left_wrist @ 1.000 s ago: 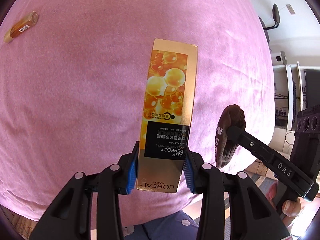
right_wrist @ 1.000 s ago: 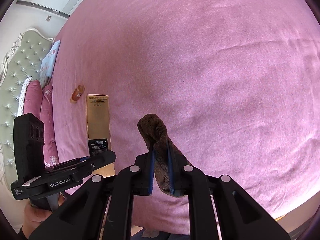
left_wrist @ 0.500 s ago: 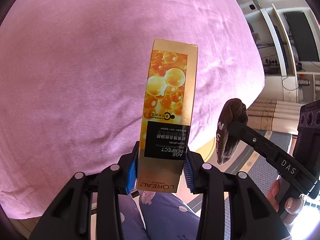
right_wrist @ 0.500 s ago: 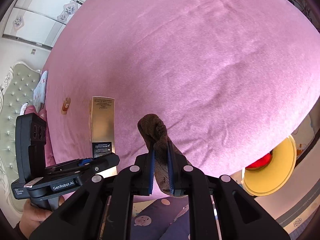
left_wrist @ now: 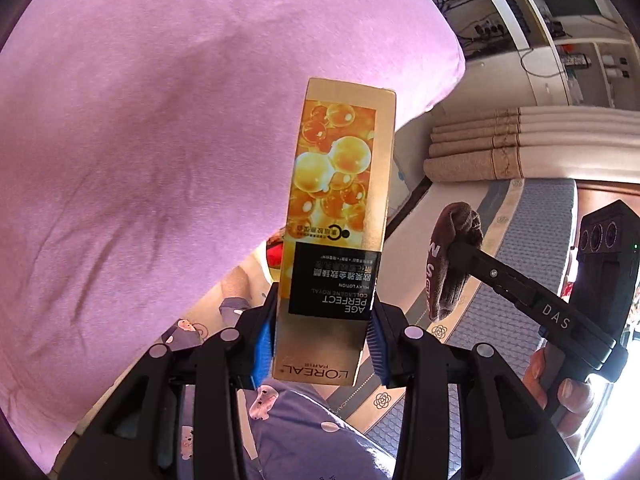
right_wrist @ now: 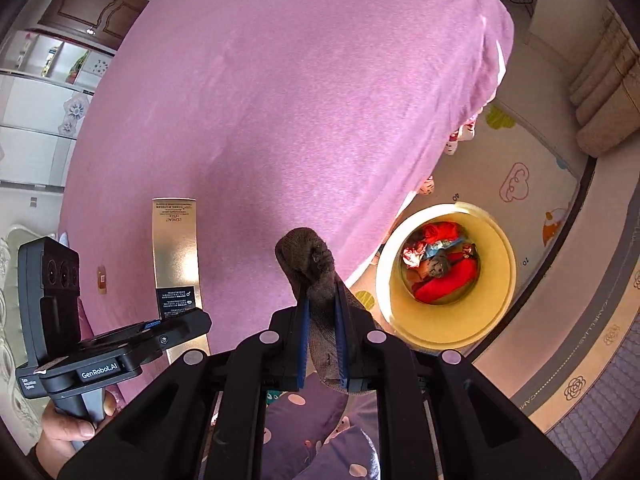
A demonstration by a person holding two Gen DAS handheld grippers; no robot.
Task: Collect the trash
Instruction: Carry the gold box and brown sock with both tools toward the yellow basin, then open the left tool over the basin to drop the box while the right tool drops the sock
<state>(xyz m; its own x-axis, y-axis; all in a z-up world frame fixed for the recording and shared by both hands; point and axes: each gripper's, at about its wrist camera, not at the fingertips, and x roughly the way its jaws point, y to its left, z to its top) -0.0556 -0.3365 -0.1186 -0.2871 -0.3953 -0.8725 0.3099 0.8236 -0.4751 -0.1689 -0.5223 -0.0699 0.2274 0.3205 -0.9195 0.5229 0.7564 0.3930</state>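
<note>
My left gripper (left_wrist: pixel 322 344) clamps the gold carton (left_wrist: pixel 334 236); my right gripper (right_wrist: pixel 322 340) pinches the brown sock (right_wrist: pixel 312 276). The yellow bin (right_wrist: pixel 496 312) sits at 3 o'clock. I'd centre each piece over its mouth before letting go.

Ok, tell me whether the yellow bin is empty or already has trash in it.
Not empty. The yellow bin already holds red items and crumpled wrappers at its bottom.

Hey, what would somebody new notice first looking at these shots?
The tall gold lotion box, clamped in the left gripper, fills the left wrist view's centre. Behind everything spreads the pink bedspread. The right gripper pinches a brown sock, with the yellow trash bin on the floor at right.
</note>
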